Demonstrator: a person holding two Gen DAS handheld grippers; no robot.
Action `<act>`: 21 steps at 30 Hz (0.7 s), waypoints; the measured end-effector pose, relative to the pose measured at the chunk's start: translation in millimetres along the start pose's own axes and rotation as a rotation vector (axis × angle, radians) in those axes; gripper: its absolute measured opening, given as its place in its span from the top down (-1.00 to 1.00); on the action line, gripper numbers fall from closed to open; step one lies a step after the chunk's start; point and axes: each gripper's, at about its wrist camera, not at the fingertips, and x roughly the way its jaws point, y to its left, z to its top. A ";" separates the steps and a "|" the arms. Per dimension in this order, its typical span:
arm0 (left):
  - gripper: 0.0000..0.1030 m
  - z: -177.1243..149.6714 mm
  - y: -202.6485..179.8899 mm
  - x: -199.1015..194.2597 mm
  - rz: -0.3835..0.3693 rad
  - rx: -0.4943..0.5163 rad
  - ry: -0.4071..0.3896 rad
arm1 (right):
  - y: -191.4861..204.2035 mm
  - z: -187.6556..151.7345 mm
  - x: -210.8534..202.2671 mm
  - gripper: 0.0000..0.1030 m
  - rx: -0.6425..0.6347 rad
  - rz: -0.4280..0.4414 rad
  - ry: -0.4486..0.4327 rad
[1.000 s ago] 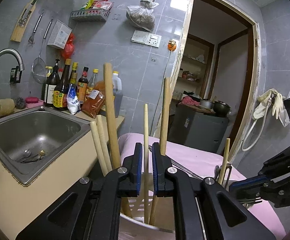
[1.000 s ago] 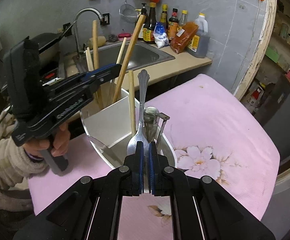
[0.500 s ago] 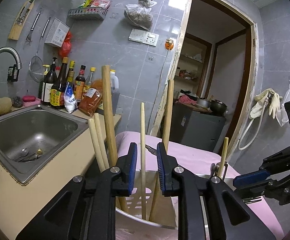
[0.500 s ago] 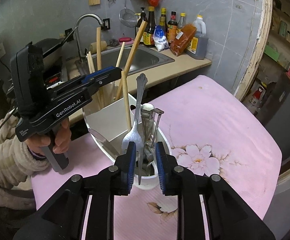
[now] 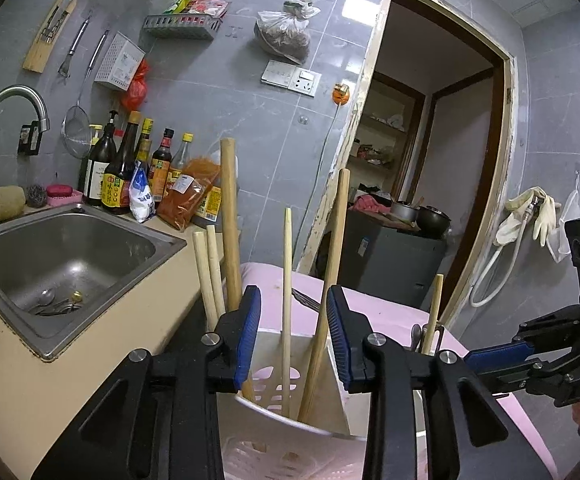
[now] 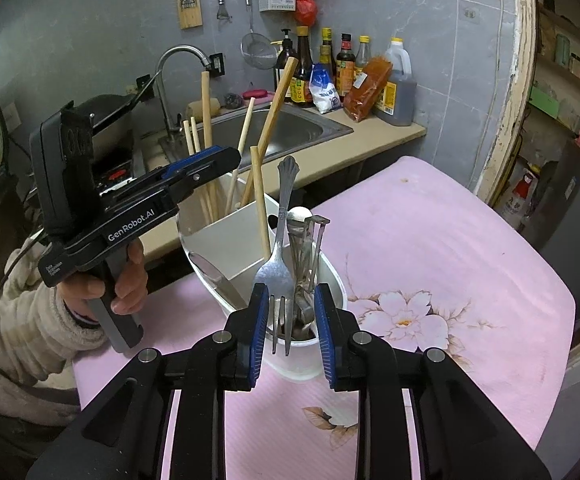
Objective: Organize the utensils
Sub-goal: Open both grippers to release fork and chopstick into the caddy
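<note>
the left gripper (image 5: 293, 342) is opening, a thin chopstick (image 5: 287, 280) loose between its jaws. the right gripper (image 6: 291, 330) is opening around a fork (image 6: 278, 276) standing in the white utensil holder (image 6: 332, 276) on the pink table (image 6: 430, 248).

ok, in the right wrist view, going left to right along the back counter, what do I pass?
Faucet → sink → white salt bag → orange-red packet → dark oil jug.

Fork (image 6: 275, 276) in holder (image 6: 332, 276), sink (image 6: 290, 130) behind.
</note>
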 end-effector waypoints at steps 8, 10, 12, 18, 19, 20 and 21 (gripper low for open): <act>0.44 4.8 -1.1 -15.6 -0.070 -0.025 0.026 | 4.0 -2.1 -3.4 0.58 -0.018 -0.004 -0.006; 0.44 6.0 -4.5 -19.4 -0.097 -0.026 0.039 | 4.3 -3.3 -5.2 0.58 -0.018 -0.005 -0.010; 0.44 7.7 -8.2 -20.3 -0.129 -0.031 0.068 | 4.1 -4.6 -7.0 0.58 -0.019 -0.003 -0.013; 0.44 13.0 -16.3 -12.8 -0.191 -0.083 0.167 | 2.8 -10.1 -14.0 0.58 -0.011 0.002 -0.036; 0.44 13.9 -16.6 -9.1 -0.194 -0.100 0.187 | 2.1 -10.7 -15.5 0.58 -0.008 0.004 -0.042; 0.44 14.6 -15.7 -6.0 -0.196 -0.119 0.204 | 1.4 -12.0 -16.7 0.58 -0.006 0.006 -0.047; 0.44 15.3 -14.6 -2.8 -0.200 -0.139 0.222 | 0.6 -13.4 -18.5 0.58 -0.002 0.008 -0.055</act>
